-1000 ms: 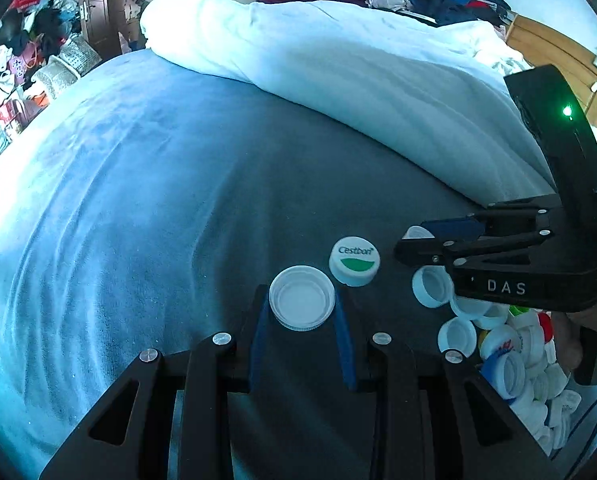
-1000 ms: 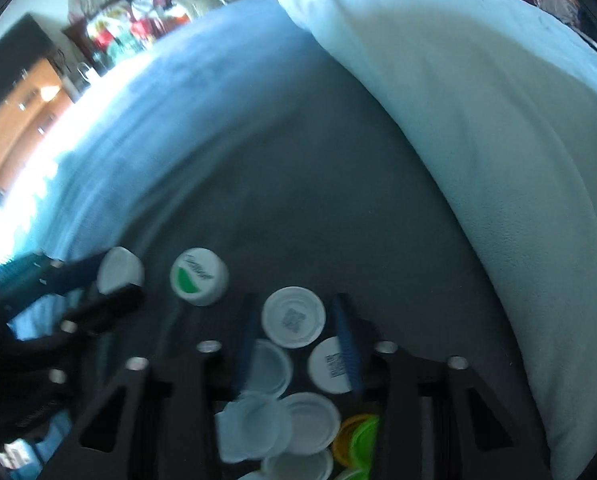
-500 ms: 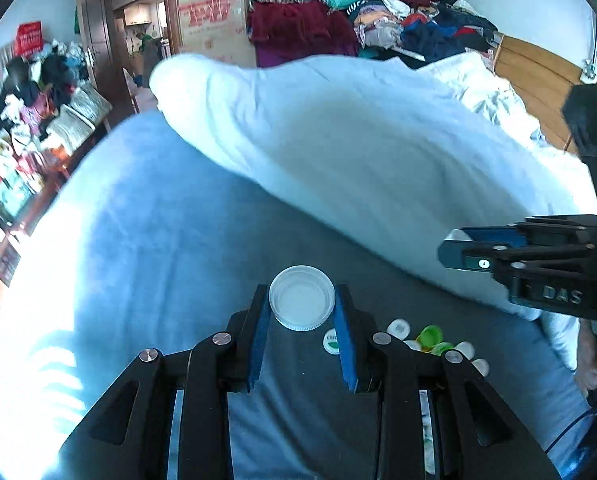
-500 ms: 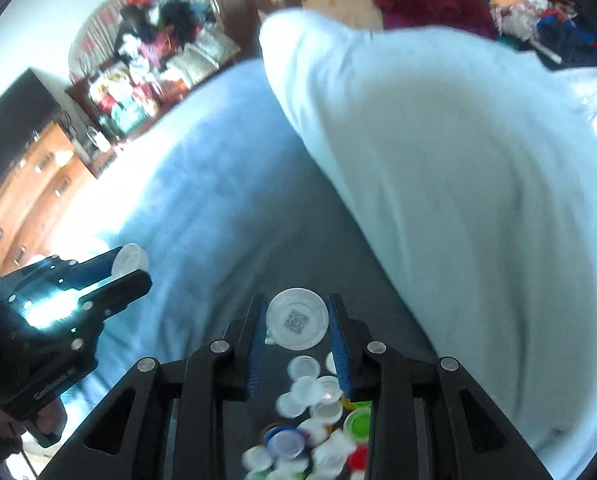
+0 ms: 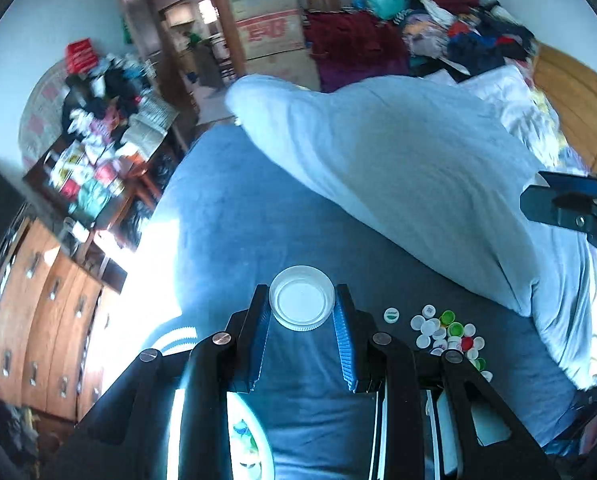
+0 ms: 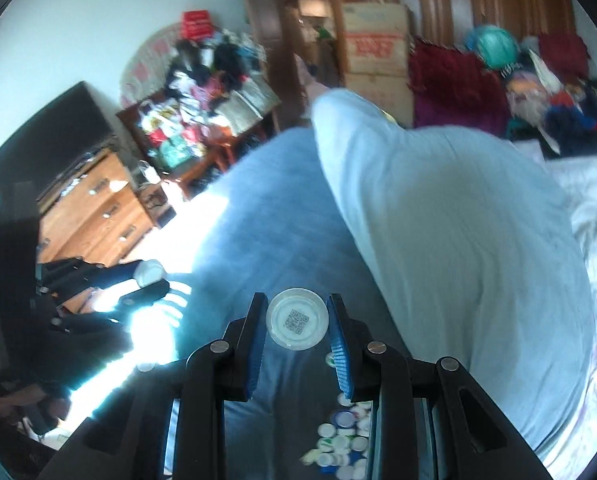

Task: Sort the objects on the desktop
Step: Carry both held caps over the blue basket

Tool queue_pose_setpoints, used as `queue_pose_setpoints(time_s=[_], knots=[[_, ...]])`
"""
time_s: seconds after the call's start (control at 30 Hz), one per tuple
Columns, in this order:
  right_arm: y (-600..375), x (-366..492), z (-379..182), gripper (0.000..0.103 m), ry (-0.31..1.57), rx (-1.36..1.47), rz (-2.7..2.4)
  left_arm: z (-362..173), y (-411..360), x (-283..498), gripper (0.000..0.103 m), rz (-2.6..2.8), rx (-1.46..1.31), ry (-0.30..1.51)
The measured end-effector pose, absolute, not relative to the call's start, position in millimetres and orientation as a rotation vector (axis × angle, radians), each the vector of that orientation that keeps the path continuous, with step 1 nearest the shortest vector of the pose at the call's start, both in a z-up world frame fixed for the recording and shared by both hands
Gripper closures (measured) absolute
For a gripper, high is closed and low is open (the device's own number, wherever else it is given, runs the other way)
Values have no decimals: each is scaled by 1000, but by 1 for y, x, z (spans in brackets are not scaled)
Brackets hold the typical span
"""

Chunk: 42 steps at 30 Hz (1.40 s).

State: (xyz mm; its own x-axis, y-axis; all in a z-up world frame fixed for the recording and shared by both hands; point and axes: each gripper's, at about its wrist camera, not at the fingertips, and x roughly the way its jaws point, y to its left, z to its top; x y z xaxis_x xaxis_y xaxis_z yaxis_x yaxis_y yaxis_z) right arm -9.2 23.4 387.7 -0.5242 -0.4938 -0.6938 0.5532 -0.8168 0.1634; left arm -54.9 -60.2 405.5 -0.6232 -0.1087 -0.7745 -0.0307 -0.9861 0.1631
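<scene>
Left gripper (image 5: 301,312) is up in the air, blue pads pinching a round white plastic cap (image 5: 301,303), hollow side toward the camera. Right gripper (image 6: 297,326) is up too, fingers clamped on a white plastic cap with a printed square code inside (image 6: 297,323). Far below, on the blue-grey bed blanket (image 5: 234,216), a heap of loose white, green and red bottle caps (image 5: 448,334) sits near the near edge, beside the pale blue quilt (image 5: 398,168). One green-and-white cap (image 5: 391,315) lies just apart from the heap, on its left.
</scene>
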Motion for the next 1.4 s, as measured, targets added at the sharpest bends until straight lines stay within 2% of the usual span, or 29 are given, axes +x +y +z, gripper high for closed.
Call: queue_pose_setpoints(time_s=[0.4,0.8,1.4], knots=[[-89,54,421,70,188,927,-2130,422,-147,-8,76,-2710,1271,-118],[-183,94,402,70,268,961,-1911,408,-221,28,76,-2571,1284,-7],[-258,116,375,70,366,1040,-1732,367,-290,56,76,-2433,1397,129]])
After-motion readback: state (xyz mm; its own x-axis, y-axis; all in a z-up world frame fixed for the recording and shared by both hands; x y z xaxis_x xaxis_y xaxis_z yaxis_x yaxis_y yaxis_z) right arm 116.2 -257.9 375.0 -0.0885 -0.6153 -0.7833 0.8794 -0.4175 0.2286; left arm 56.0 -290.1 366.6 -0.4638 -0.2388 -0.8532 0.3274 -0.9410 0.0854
